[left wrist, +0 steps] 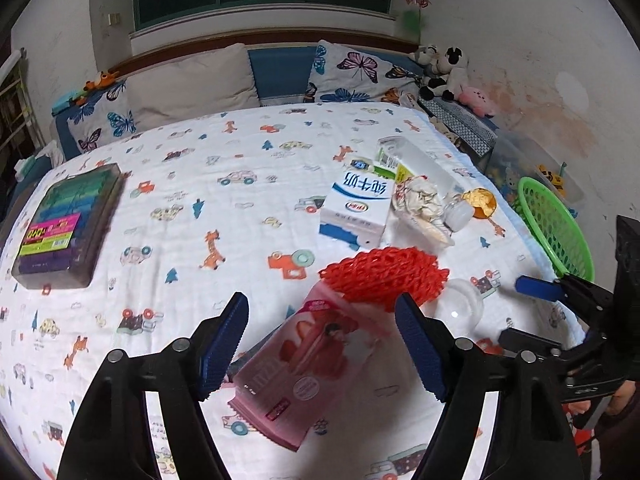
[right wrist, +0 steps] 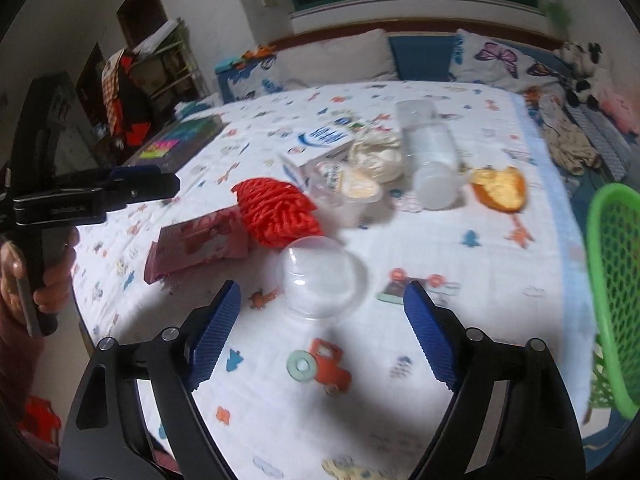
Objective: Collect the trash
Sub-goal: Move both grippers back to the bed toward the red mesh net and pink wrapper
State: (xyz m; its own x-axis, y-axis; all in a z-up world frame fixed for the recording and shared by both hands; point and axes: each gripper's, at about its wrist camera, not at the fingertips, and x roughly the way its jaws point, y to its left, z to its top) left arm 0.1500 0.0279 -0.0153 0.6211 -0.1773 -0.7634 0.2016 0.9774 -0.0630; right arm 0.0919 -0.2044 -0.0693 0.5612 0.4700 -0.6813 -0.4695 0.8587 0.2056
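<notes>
— Blue ribbed pads on my left gripper [left wrist: 322,344] are spread wide, holding nothing; the pink strawberry carton [left wrist: 304,364] lies flat on the bedsheet [left wrist: 168,184] between them, untouched as far as I can tell.

— And the right?

— My right gripper [right wrist: 322,332] is also released, jaws wide, low over the sheet just short of the clear plastic dome lid [right wrist: 320,276]. Red foam net [right wrist: 276,212] rests against the carton's far end. The green basket [right wrist: 616,280] stands at the bed's right edge.
</notes>
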